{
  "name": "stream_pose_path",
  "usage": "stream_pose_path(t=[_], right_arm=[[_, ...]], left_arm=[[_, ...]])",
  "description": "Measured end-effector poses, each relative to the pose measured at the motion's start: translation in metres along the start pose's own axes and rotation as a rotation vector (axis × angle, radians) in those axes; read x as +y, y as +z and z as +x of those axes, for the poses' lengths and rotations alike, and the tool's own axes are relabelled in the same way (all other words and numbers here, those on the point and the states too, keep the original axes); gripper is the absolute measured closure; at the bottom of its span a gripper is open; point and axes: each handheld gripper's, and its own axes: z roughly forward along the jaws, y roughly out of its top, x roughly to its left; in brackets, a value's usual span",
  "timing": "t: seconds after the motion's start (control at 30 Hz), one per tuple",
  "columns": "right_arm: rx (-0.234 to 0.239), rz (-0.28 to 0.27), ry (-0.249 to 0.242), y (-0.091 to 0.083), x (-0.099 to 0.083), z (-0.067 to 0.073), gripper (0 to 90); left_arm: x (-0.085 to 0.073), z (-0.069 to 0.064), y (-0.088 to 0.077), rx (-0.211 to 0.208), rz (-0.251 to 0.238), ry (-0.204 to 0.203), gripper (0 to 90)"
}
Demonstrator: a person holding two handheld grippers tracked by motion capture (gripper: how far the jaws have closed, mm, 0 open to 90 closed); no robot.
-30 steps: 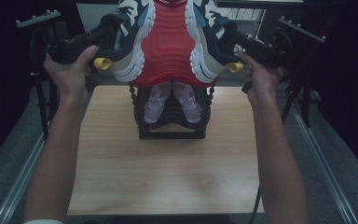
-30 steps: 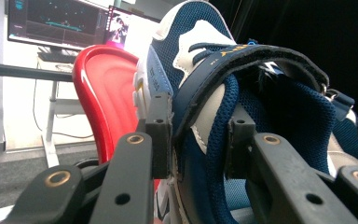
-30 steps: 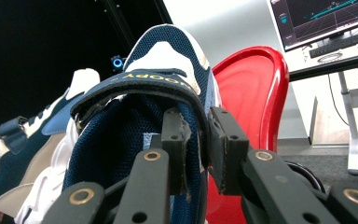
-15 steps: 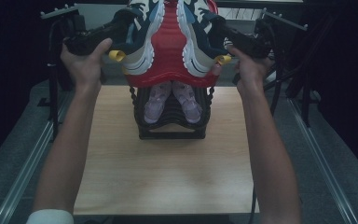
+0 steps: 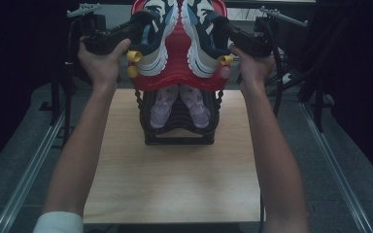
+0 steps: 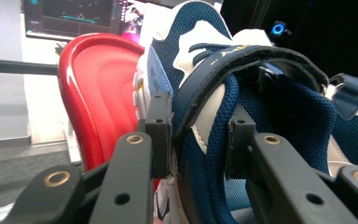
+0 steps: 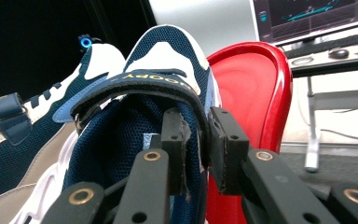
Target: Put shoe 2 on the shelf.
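Both navy sneakers have travelled toward twelve o'clock over the red rack, the left gripper and right gripper each clamped on a soft, light padded collar: left sneaker, right sneaker.

A red tray sits between the two claws, with shoes blocking. Below them, the table has room past the rack.

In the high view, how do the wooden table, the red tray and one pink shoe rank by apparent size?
1. wooden table, largest.
2. red tray; held nearer the camera, so this rank is unsure.
3. pink shoe, smallest.
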Motion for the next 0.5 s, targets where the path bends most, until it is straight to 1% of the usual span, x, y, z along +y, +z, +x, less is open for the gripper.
stream_pose_path(t=[0.07,0.13,0.23,0.3,0.33,0.37,0.4,0.43,0.47,0.5], right_arm=[[-0.022,-0.001,-0.031,0.003,0.0,0.003,76.3],[-0.04,0.0,-0.05,0.006,-0.001,0.006,76.0],[-0.064,0.003,-0.062,0.012,-0.004,0.009,74.6],[-0.065,0.003,-0.068,0.015,-0.005,0.01,72.4],[-0.053,-0.003,-0.068,0.016,-0.006,0.01,70.4],[-0.05,0.003,-0.074,0.017,-0.006,0.011,68.3],[-0.038,0.004,-0.075,0.019,-0.007,0.012,66.4],[-0.03,0.018,-0.076,0.021,-0.007,0.014,63.9],[-0.021,0.019,-0.08,0.023,-0.008,0.015,63.1],[-0.021,0.019,-0.088,0.023,-0.009,0.015,62.2]], left_arm=[[-0.002,0.0,0.004,0.003,0.005,-0.001,68.8],[-0.004,-0.002,0.008,0.004,0.008,0.004,68.7],[-0.007,-0.003,0.013,0.033,0.009,0.018,67.9],[-0.009,-0.003,0.015,0.044,0.015,0.025,66.7],[-0.01,-0.004,0.017,0.048,0.017,0.031,65.8],[-0.012,-0.004,0.018,0.049,0.022,0.037,64.6],[-0.013,-0.004,0.02,0.046,0.025,0.041,62.8],[-0.014,-0.004,0.022,0.039,0.028,0.036,60.6],[-0.015,-0.004,0.022,0.032,0.017,0.028,58.6],[-0.016,-0.004,0.022,0.026,0.009,0.024,58.0]])
